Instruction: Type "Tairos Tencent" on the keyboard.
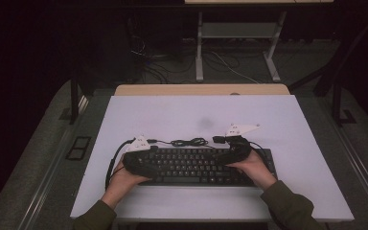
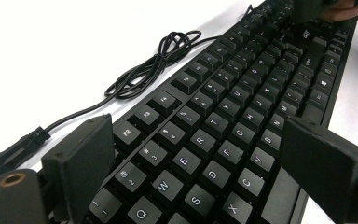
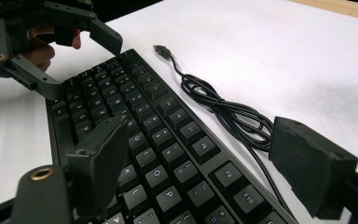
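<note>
Both hand-held grippers — left (image 2: 193, 158), right (image 3: 191, 158) — gape wide over the keyboard (image 1: 196, 165), gripping nothing; its USB plug (image 3: 161, 49) shows close-up.

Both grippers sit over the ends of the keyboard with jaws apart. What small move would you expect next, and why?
Probably both lift clear. The left gripper and right gripper stand open over the ends of the keyboard, pressing nothing; the keyboard lies flat on the white table, its cable coiled behind it.
</note>
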### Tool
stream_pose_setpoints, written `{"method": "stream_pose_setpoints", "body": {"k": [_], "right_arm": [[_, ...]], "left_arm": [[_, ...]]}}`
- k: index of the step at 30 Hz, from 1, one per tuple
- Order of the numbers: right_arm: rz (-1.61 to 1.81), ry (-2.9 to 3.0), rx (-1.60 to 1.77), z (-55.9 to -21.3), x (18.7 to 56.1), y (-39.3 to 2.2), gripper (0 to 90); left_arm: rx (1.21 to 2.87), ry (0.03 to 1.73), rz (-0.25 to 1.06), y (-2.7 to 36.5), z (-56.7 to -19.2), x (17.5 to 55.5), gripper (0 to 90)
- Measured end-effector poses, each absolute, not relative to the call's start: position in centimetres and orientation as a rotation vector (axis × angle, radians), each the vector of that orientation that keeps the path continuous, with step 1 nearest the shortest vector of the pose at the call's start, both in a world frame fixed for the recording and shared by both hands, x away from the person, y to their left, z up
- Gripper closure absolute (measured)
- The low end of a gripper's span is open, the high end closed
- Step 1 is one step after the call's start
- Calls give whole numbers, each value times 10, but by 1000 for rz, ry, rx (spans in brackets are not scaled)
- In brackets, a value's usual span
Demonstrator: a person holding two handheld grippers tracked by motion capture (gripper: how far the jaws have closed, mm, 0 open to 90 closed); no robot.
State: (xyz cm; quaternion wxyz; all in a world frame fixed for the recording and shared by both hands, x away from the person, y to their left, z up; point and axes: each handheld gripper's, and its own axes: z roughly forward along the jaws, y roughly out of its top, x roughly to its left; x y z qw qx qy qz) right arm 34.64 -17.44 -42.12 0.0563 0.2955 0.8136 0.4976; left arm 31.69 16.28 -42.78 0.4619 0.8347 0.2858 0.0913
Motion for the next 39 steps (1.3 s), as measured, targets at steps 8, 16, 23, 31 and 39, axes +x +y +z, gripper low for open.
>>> {"method": "stream_pose_setpoints", "body": {"k": [8, 16, 23, 31, 39], "right_arm": [[1513, 2495, 890, -422, 344, -172, 382], [1498, 2534, 861, -422, 340, -166, 584], [1478, 2567, 849, -423, 338, -162, 797], [1430, 2614, 821, -427, 337, -154, 891], [1387, 2660, 800, -432, 336, -147, 892]], "left_arm": [[2049, 707, 235, 163, -428, 317, 90], [2045, 716, 247, 163, -427, 316, 78], [2046, 720, 247, 163, -427, 316, 76], [2043, 722, 247, 163, -427, 316, 76], [2042, 721, 246, 163, -427, 316, 76]]}}
